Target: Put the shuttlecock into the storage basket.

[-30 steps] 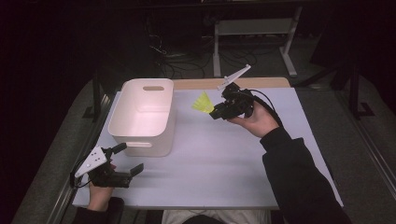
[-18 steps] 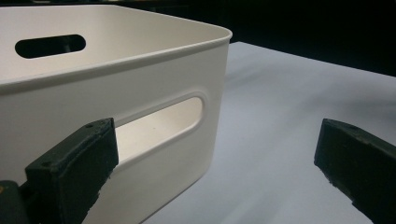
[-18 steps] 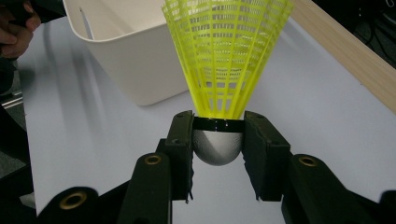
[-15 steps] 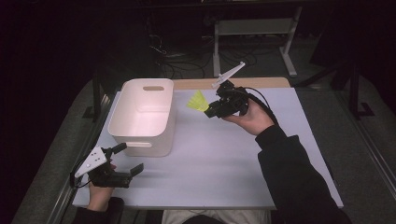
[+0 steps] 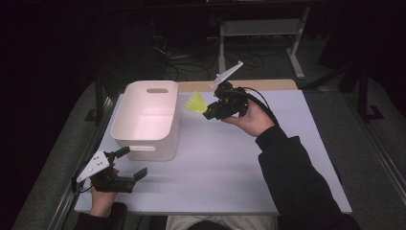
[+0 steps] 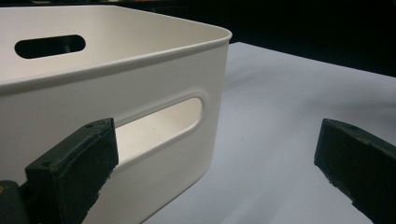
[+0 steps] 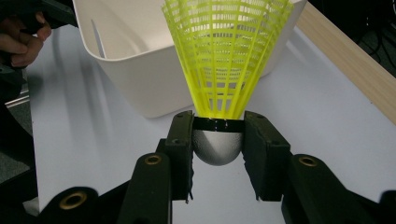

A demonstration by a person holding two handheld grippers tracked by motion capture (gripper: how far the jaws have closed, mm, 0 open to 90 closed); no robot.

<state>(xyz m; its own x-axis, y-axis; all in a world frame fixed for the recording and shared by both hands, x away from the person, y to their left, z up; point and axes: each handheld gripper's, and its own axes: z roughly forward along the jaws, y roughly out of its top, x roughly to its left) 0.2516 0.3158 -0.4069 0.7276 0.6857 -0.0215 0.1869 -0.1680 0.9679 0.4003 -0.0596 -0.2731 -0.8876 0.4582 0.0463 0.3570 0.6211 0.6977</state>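
A yellow plastic shuttlecock [image 7: 224, 65] with a grey rounded head is clamped by its head between the jaws of my right gripper [image 7: 218, 140]. From above, that gripper [image 5: 208, 112] hovers over the table just right of the white bin [image 5: 158, 93], with the shuttlecock [image 5: 196, 103] pointing toward the bin's rim. My left gripper [image 5: 130, 164] rests near the table's front left corner, its jaws wide apart with nothing between them. In the left gripper view the bin's near wall [image 6: 154, 84] with its handle slot stands right before the open jaws.
The white bin looks empty inside. A wooden strip [image 5: 249, 85] runs along the table's far edge. The pale tabletop [image 5: 225, 163] stretches between the two hands. Cables and a metal frame [image 5: 258, 28] lie on the dark floor beyond.
My right gripper with the shuttlecock has drifted slightly left toward the bin. The left hand has stayed put.
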